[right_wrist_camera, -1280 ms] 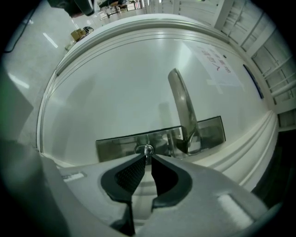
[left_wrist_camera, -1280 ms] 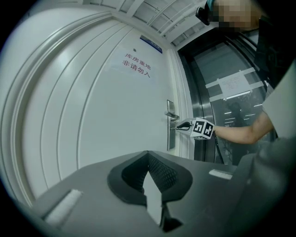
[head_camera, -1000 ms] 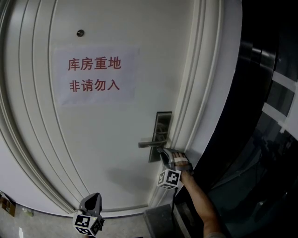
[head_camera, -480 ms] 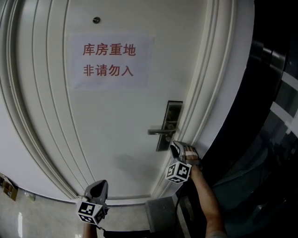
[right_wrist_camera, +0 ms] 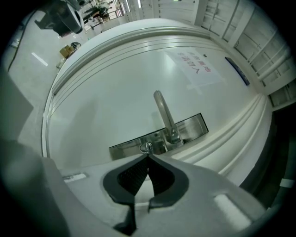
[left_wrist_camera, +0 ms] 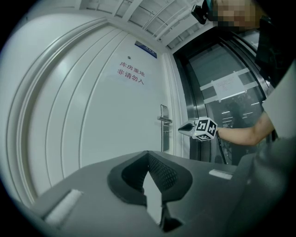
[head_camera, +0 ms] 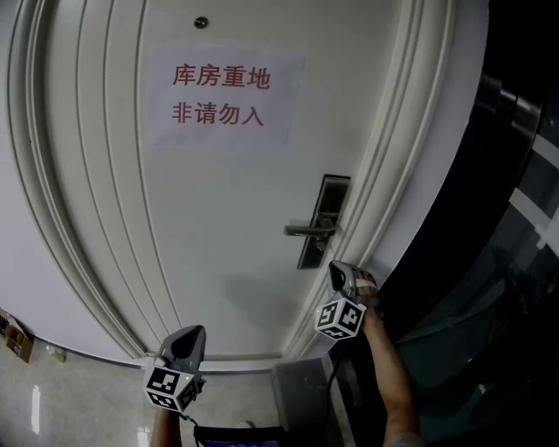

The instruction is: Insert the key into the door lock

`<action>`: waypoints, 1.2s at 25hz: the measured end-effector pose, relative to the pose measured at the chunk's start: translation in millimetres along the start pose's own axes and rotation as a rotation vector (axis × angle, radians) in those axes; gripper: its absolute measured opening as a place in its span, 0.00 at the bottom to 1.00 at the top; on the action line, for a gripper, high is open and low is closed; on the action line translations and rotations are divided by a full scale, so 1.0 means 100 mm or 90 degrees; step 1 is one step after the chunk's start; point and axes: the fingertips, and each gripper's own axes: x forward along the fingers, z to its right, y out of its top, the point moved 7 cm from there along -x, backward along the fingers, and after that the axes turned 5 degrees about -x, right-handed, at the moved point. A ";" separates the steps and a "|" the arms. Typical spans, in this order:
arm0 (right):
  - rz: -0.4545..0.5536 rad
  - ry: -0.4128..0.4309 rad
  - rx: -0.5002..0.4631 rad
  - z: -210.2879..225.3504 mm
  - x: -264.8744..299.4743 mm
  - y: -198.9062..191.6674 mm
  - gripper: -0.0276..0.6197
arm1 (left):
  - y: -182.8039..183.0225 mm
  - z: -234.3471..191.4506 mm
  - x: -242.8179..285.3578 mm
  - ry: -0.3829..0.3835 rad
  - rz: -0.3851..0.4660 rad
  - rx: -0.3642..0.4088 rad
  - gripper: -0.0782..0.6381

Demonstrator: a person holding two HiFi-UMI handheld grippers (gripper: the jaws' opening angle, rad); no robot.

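Note:
The white door (head_camera: 218,218) carries a steel lock plate (head_camera: 325,223) with a lever handle (head_camera: 307,230). In the right gripper view a small key with a ring (right_wrist_camera: 146,147) sticks out of the lock plate (right_wrist_camera: 189,127) beside the handle (right_wrist_camera: 163,109). My right gripper (right_wrist_camera: 148,156) sits just short of that key; its jaws have just been closing and now meet with nothing between them. In the head view it (head_camera: 336,269) hovers to the lower right of the plate. My left gripper (head_camera: 194,333) is low near the door's foot, shut and empty (left_wrist_camera: 148,152).
A paper sign with red print (head_camera: 223,92) and a peephole (head_camera: 201,23) are higher on the door. Dark glass panels (head_camera: 515,218) stand to the right of the moulded frame (head_camera: 397,175). A grey box (head_camera: 301,406) sits on the floor by the frame.
My right gripper has drawn back from the lock plate toward the lower right. The door has slid up and right in the head view. The left gripper has hardly shifted.

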 end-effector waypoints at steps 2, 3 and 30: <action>-0.005 0.006 -0.001 -0.02 -0.03 0.01 0.05 | 0.00 0.00 -0.04 -0.002 -0.002 0.000 0.11; -0.007 0.009 -0.001 -0.03 -0.05 0.03 0.05 | 0.00 0.00 -0.06 -0.002 -0.002 -0.001 0.11; 0.099 0.017 0.560 -0.33 -1.56 0.29 0.05 | 0.00 0.29 -0.38 -0.104 -0.018 0.002 0.11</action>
